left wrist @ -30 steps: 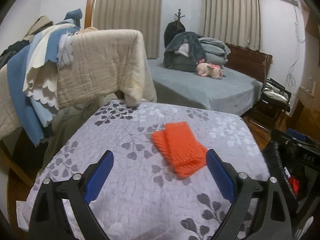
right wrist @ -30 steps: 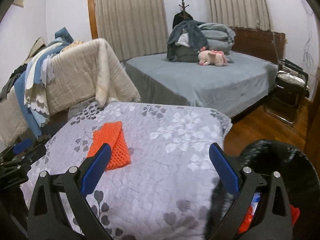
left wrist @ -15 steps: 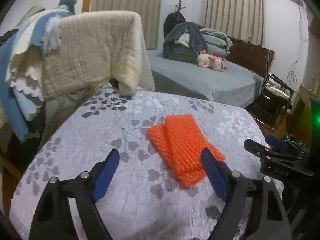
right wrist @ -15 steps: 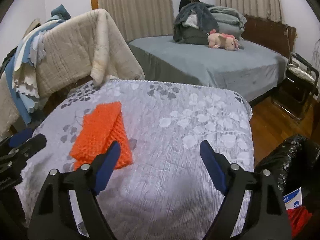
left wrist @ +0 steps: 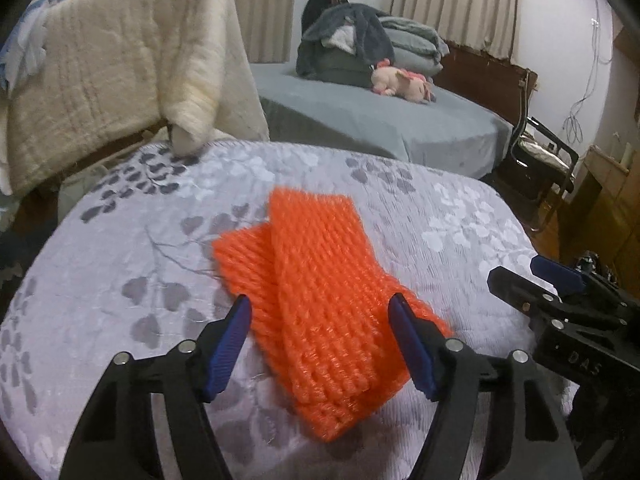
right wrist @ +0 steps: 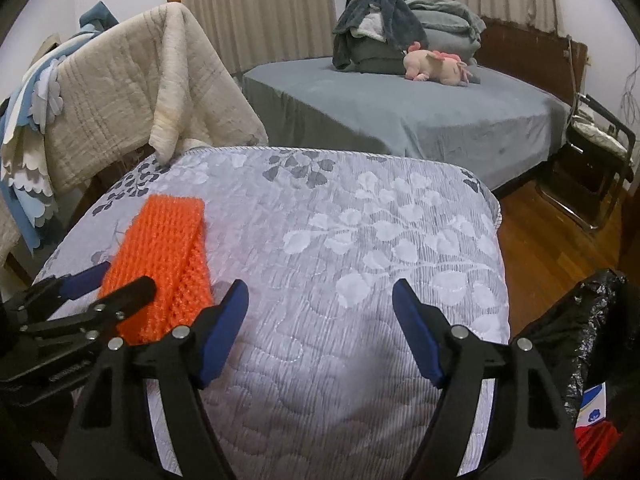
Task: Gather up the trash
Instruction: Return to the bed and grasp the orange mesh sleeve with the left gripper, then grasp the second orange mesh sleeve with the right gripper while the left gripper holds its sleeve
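The left gripper (left wrist: 320, 340) straddles the orange foam-net sleeve (left wrist: 316, 292), its spread jaws closing to pinch it. The right gripper (right wrist: 320, 332), jaws also closing on nothing, hovers beside the black plastic trash bag (right wrist: 580, 332).

Black trash bag (right wrist: 592, 320) cut off at right-wrist frame's lower right; contents barely visible. Orange foam net (right wrist: 160, 264) partly hidden behind left gripper (right wrist: 96, 284). Chair (left wrist: 540, 156) too dim to make out.
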`<state>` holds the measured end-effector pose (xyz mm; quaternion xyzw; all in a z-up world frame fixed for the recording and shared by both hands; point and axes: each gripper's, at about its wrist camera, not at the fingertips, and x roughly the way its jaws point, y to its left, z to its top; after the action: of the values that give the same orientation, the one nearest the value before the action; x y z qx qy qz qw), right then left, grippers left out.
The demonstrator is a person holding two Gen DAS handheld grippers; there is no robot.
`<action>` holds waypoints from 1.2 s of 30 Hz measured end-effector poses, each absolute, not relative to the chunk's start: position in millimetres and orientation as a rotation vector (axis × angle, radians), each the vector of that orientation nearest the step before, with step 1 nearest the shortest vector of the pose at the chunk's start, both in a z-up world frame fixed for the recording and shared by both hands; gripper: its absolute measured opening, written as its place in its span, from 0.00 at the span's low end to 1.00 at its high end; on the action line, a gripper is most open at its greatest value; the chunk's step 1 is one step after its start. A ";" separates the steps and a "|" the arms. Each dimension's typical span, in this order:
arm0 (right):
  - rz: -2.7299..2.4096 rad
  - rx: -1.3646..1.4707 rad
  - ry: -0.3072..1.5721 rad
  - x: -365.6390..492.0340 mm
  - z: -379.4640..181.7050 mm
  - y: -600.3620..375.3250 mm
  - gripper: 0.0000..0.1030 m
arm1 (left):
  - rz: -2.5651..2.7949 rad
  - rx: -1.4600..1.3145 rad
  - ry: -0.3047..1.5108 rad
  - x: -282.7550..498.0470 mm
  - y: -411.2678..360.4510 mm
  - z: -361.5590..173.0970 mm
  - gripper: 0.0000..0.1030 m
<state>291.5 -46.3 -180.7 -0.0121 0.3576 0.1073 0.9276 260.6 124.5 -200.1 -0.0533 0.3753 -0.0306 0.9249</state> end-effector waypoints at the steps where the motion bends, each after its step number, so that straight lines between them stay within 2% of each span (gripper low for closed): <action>1: 0.220 -0.023 0.735 291.9 -181.6 -46.3 0.70 | -0.065 -0.108 0.776 262.2 122.6 -201.4 0.68; 4: 0.219 -0.016 0.740 292.3 -183.1 -47.4 0.70 | -0.076 -0.100 0.785 265.7 117.4 -203.2 0.66; 5: 0.220 -0.016 0.740 292.1 -183.3 -47.3 0.70 | -0.081 -0.096 0.782 265.4 116.0 -202.8 0.56; 8: 0.217 -0.015 0.739 292.3 -183.5 -47.9 0.70 | -0.104 -0.084 0.778 264.2 111.3 -200.1 0.38; 11: 0.214 -0.016 0.739 292.0 -182.0 -48.0 0.70 | -0.113 -0.077 0.767 262.6 107.8 -197.0 0.25; 14: 0.218 -0.022 0.731 290.1 -178.2 -46.9 0.70 | -0.111 -0.086 0.751 259.0 108.7 -191.5 0.21; 24: 0.266 -0.023 0.706 284.8 -168.0 -23.2 0.70 | -0.045 -0.122 0.671 227.9 142.7 -158.7 0.19; 29: 0.323 -0.033 0.717 283.4 -172.4 5.2 0.71 | 0.015 -0.091 0.675 212.9 163.4 -161.7 0.19; 36: 0.361 -0.052 0.742 287.6 -179.0 37.1 0.77 | 0.084 -0.093 0.698 199.5 192.7 -171.6 0.19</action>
<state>287.6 37.1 -179.0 -0.0252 0.3607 0.1756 0.9157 199.5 192.7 -171.6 -0.0457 0.3418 0.0410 0.9378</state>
